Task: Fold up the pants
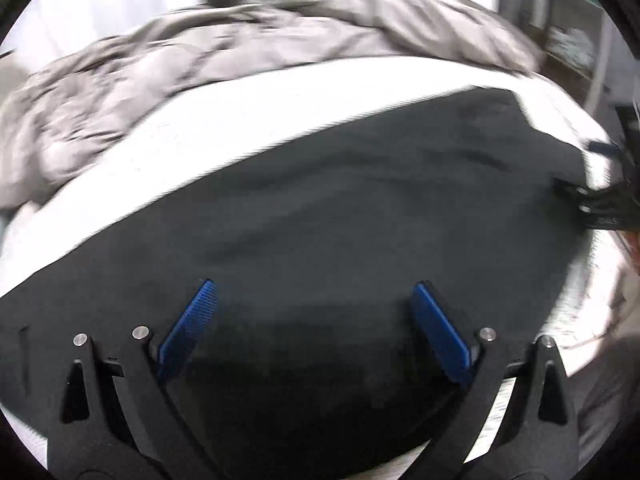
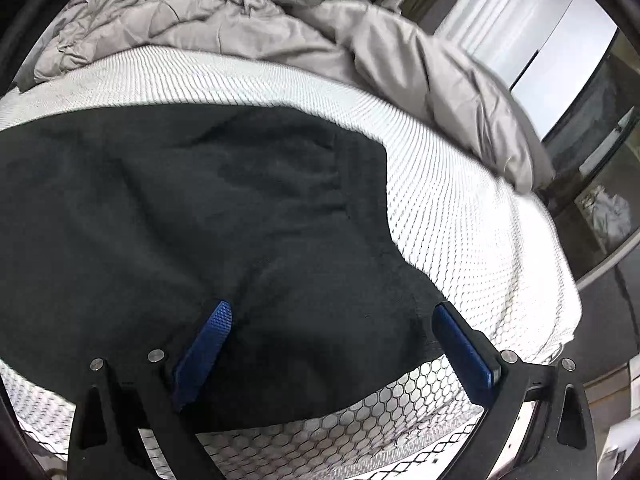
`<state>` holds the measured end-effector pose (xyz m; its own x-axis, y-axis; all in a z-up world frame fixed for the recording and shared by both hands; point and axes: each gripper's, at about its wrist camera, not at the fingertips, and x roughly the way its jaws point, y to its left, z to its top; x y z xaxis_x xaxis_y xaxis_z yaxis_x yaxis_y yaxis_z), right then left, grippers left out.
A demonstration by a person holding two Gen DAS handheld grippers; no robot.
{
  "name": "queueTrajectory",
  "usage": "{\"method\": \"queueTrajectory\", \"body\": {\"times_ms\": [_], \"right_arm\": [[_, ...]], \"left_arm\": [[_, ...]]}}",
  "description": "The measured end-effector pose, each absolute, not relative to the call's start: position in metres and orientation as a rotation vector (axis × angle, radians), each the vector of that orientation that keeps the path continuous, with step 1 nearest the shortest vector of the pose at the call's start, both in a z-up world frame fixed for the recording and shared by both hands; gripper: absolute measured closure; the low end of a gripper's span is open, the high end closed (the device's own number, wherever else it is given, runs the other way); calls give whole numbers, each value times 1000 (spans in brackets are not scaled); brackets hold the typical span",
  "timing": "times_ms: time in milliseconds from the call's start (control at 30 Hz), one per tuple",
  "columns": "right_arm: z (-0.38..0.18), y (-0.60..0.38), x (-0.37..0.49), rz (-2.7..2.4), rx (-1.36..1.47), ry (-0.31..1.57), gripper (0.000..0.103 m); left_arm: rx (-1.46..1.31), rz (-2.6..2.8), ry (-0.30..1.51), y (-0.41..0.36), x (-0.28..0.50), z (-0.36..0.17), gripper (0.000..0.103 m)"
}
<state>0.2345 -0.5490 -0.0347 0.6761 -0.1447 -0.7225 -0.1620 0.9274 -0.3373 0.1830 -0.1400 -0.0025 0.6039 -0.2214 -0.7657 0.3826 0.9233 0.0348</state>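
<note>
The dark pants point(image 1: 320, 208) lie spread flat on the white mattress point(image 1: 208, 128). In the left wrist view my left gripper point(image 1: 314, 286) hovers over the pants, its blue-padded fingers point(image 1: 192, 320) wide apart and empty. In the right wrist view the same pants point(image 2: 192, 208) fill the left and middle, and my right gripper point(image 2: 332, 306) is open above their near edge, holding nothing. The other gripper shows dimly at the right edge of the left wrist view point(image 1: 608, 204), at the pants' far end.
A crumpled grey duvet point(image 2: 248, 28) is piled along the far side of the mattress point(image 2: 460, 208); it also shows in the left wrist view point(image 1: 168, 64). The bed's right edge drops off to a dark floor point(image 2: 600, 304). Shelving point(image 1: 572, 36) stands behind.
</note>
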Motion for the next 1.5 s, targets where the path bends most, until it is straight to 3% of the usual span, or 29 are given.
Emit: {"method": "queueTrajectory", "body": {"times_ms": [267,467,600,767,1067,1200,1233,1333,1500], "right_arm": [[-47,-508,218,223,-404,863,2],[-47,-560,228,22,-407,871,3],[-46,-629,236,93,-33,930,2],[-34,-645,206,173,125,890,5],[-68,-674,211,393,753,876,30],[-74,-681,250,328,854,858,72],[-72,-679,255,313,844,846,78],[-50,-667,264,281,778,777,86],[22,-595,247,412,501,598,87]], "left_arm": [[270,-458,904,-191,177,-29,5],[220,-484,924,-181,178,-37,2],[216,-492,917,-174,177,-39,2],[183,-496,903,-167,179,-28,2],[215,-532,907,-168,174,-35,2],[165,-552,918,-154,172,-28,2],[151,-548,909,-147,171,-23,2],[102,-520,884,-123,169,-10,2],[-4,-386,823,-61,175,11,3]]}}
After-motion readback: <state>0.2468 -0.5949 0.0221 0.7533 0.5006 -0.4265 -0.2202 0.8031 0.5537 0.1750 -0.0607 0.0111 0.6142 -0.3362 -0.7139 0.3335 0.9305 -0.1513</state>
